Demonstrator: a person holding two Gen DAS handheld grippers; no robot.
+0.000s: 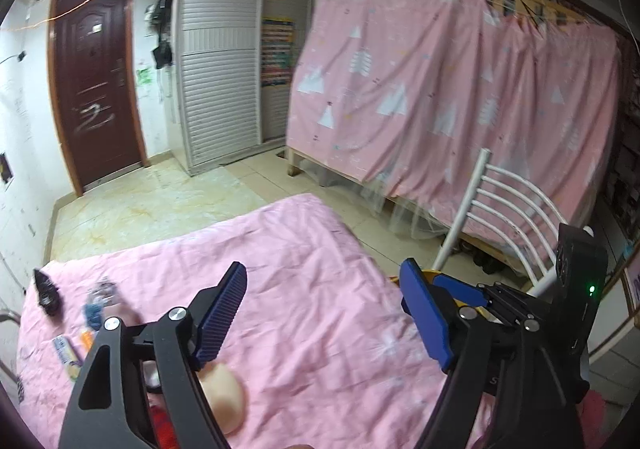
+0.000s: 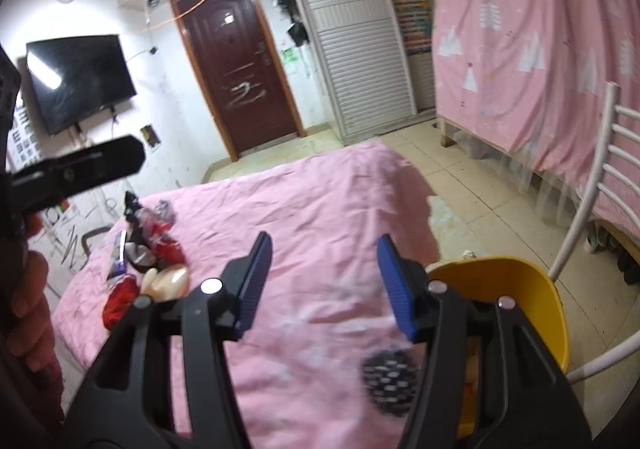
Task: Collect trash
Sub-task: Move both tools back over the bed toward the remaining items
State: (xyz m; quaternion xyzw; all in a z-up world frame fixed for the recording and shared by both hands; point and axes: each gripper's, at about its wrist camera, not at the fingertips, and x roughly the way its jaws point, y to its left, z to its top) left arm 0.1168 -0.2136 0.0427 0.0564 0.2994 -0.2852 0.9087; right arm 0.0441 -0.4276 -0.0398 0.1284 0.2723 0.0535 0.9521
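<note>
Both the left hand-held gripper (image 1: 320, 313) and the right hand-held gripper (image 2: 324, 281) gape wide and empty above the pink bed (image 2: 320, 201), trash (image 2: 156, 249) lying left of them, a yellow bin (image 2: 532, 289) to the right.

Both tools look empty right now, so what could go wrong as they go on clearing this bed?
1. The black spotted scrap looks blurred beside the yellow bin; it may land on the pink sheet rather than inside.
2. The remaining litter pile lies bunched together, so one tool might pinch several pieces or snag the sheet.
</note>
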